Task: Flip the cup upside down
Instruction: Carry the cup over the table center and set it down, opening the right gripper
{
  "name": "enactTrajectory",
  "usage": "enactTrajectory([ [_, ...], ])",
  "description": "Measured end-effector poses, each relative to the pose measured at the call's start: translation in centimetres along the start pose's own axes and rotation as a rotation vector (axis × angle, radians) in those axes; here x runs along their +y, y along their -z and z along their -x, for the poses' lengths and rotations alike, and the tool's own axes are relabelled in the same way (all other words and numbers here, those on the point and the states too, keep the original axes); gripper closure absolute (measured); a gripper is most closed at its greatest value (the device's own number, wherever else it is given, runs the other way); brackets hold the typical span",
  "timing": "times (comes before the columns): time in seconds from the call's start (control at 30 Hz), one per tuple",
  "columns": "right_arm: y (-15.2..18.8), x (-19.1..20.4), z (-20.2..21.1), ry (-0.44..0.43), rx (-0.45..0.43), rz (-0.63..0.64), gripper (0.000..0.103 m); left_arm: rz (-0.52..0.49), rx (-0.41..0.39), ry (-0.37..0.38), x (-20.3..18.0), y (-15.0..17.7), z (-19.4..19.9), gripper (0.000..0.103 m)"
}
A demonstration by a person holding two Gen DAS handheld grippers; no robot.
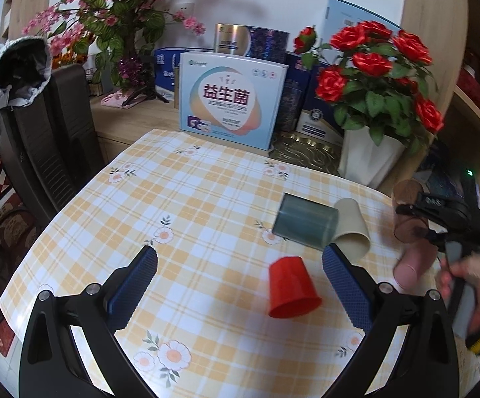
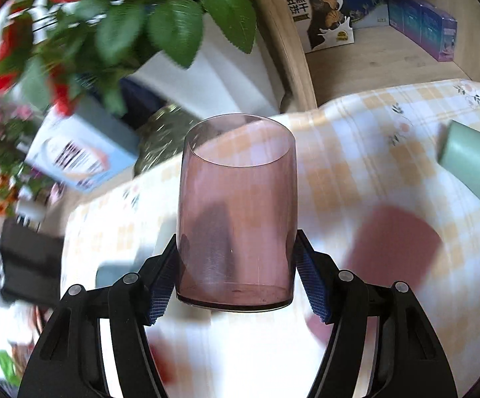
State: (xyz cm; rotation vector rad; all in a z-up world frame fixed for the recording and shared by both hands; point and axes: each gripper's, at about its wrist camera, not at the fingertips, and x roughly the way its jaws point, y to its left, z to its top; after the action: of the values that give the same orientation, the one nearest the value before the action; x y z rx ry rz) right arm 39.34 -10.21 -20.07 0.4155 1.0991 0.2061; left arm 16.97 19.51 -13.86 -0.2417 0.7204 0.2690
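My right gripper is shut on a clear purple-brown cup, held in the air above the table, tilted with the view. The same cup shows at the right edge of the left wrist view, held by that gripper. My left gripper is open and empty, low over the checked tablecloth. A red cup stands upside down between its fingers. A grey-blue cup and a beige cup lie on their sides just beyond.
A white vase of red roses stands at the table's back right. A white and blue box and more boxes stand at the back. A black chair is at the left. A wooden shelf lies beyond the table.
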Motion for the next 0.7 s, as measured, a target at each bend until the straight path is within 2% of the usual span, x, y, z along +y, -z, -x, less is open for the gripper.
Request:
enactTrajectory([
  [0.13, 4.2, -1.0, 3.8, -0.024, 0.007, 0.072, 0.039, -0.021, 0.007, 0.017, -1.1, 0.8, 0.9, 0.006],
  [0.3, 10.4, -3.7, 7.4, 0.005, -0.006, 0.142, 0.039, -0.051, 0.024, 0.042, -3.0, 2.0, 1.5, 0.006],
  [0.5, 16.4, -5.2, 7.8, 0.052, 0.020, 0.203, 0.039, -0.097, 0.050, 0.073, -5.2, 3.3, 2.0, 0.006],
  [0.7, 18.7, -5.8, 6.9, 0.076, 0.046, 0.196, 0.039, -0.109, 0.059, 0.077, -5.9, 4.0, 2.7, 0.006],
])
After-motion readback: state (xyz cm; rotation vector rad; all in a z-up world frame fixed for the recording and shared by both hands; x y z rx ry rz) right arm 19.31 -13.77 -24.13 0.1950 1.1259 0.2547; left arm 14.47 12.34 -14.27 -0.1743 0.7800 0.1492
